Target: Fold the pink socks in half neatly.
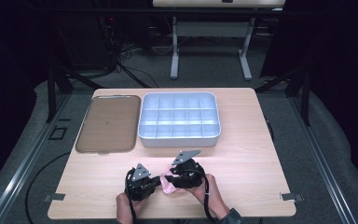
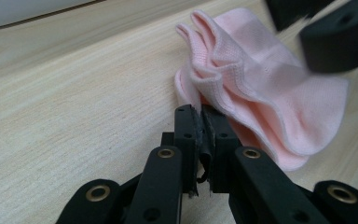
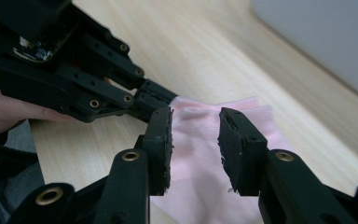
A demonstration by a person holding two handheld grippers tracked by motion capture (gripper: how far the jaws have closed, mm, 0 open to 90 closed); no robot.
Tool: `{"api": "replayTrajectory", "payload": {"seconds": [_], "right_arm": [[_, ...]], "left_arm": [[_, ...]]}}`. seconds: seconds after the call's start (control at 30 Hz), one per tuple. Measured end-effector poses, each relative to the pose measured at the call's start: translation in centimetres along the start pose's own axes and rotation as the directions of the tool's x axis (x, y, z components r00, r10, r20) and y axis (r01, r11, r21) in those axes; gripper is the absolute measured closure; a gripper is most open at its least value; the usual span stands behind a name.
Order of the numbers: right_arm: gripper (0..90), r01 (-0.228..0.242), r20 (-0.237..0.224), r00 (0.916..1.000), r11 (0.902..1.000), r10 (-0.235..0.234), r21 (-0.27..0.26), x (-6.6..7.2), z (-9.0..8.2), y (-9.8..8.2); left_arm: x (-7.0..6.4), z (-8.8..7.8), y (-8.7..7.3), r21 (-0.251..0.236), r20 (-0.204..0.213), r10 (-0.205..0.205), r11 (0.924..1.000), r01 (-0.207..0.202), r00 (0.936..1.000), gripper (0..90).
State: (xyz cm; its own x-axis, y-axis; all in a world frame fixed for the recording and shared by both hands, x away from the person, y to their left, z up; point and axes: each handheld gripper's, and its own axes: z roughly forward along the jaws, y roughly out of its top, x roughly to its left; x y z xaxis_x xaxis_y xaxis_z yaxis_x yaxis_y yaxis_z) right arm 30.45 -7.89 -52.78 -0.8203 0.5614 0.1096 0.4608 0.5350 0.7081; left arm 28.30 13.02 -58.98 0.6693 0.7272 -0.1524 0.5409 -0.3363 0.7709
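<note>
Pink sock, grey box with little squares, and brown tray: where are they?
pink sock point(image 2: 279, 88), left gripper view, on the flat knit part.
grey box point(image 1: 179, 140), high view, on its front wall.
brown tray point(image 1: 106, 123), high view, on its bare middle.

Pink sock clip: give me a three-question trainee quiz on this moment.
1. True or false: the left gripper is shut on the pink sock.
2. The right gripper has its jaws: A) pressed on the sock, B) apart, above the sock.
3. What lies left of the white divided box on the table?

Key: 1 true. 2 B. 3 a brown tray.
</note>
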Motion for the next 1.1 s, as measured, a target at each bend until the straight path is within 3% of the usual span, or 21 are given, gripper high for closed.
{"api": "replayTrajectory", "payload": {"seconds": [0.1,0.23,0.57,0.93,1.1], "right_arm": [[65.8,-0.028,0.039,0.9988,0.9994,0.029,-0.018,-0.8,-1.0,-0.7],[69.0,-0.071,0.081,0.9943,0.9974,0.069,0.014,-2.0,-1.0,-2.0],[68.8,-0.048,0.106,0.9936,0.9961,0.040,0.074,-1.8,0.5,-3.5],[66.1,-0.059,0.107,0.9929,0.9952,0.051,0.078,-2.1,0.7,-4.6],[61.9,-0.030,0.103,0.9944,0.9975,0.024,0.064,-2.1,0.7,-4.9]], "left_arm": [[0.0,0.0,0.0,0.001,-0.001,0.003,1.0000,-0.003,1.0000,84.9],[0.1,0.1,0.0,-0.001,0.000,0.012,0.9999,-0.012,0.9999,85.0],[-0.3,0.3,0.2,-0.001,-0.004,0.017,0.9999,-0.017,0.9999,85.4],[-1.2,0.9,0.5,0.004,0.005,0.040,0.9992,-0.040,0.9992,85.6],[-0.9,0.8,0.6,0.008,0.020,0.017,0.9998,-0.017,0.9997,80.7]]}}
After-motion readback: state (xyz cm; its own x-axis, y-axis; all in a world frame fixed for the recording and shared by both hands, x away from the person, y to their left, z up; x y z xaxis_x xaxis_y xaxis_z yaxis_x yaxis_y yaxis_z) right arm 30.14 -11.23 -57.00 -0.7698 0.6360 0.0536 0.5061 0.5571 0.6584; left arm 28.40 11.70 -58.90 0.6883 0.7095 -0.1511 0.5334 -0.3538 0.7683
